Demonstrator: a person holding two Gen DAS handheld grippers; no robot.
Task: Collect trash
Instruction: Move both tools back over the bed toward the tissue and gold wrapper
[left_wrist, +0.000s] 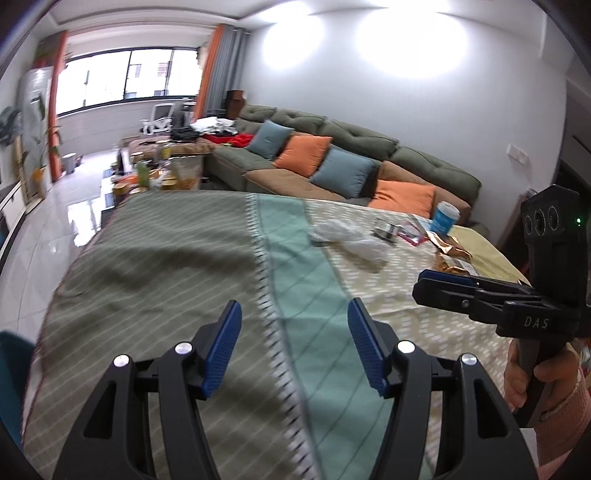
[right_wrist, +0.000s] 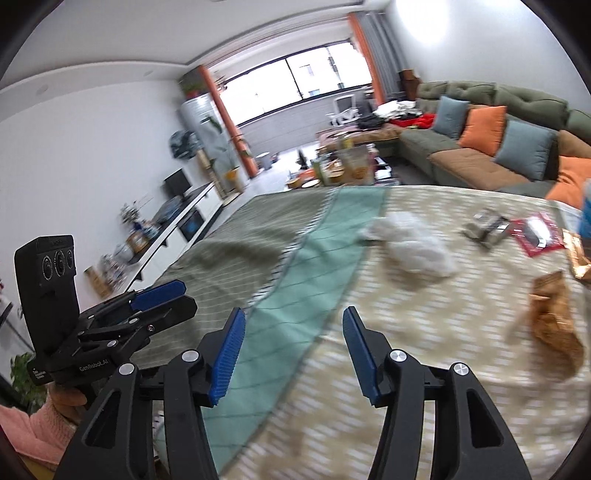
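Observation:
Trash lies on a table under a striped green, teal and beige cloth (left_wrist: 280, 280). A crumpled white plastic bag (left_wrist: 347, 238) (right_wrist: 413, 243) sits mid-table. Beyond it lie a dark wrapper (left_wrist: 386, 229) (right_wrist: 485, 227), a red packet (left_wrist: 415, 230) (right_wrist: 537, 238), a gold-brown snack bag (left_wrist: 452, 258) (right_wrist: 554, 325) and a blue cup (left_wrist: 445, 218). My left gripper (left_wrist: 293, 350) hangs open over the cloth with nothing between its fingers. My right gripper (right_wrist: 291, 354) is open and empty too, short of the white bag. Each gripper shows in the other's view, the right gripper (left_wrist: 436, 284) and the left gripper (right_wrist: 173, 295).
A green sofa (left_wrist: 369, 147) with blue and orange cushions runs behind the table on the right. A cluttered low table (left_wrist: 162, 173) stands beyond the far edge. A white TV cabinet (right_wrist: 177, 229) lines the left wall. Glossy tiled floor (left_wrist: 55, 236) lies left of the table.

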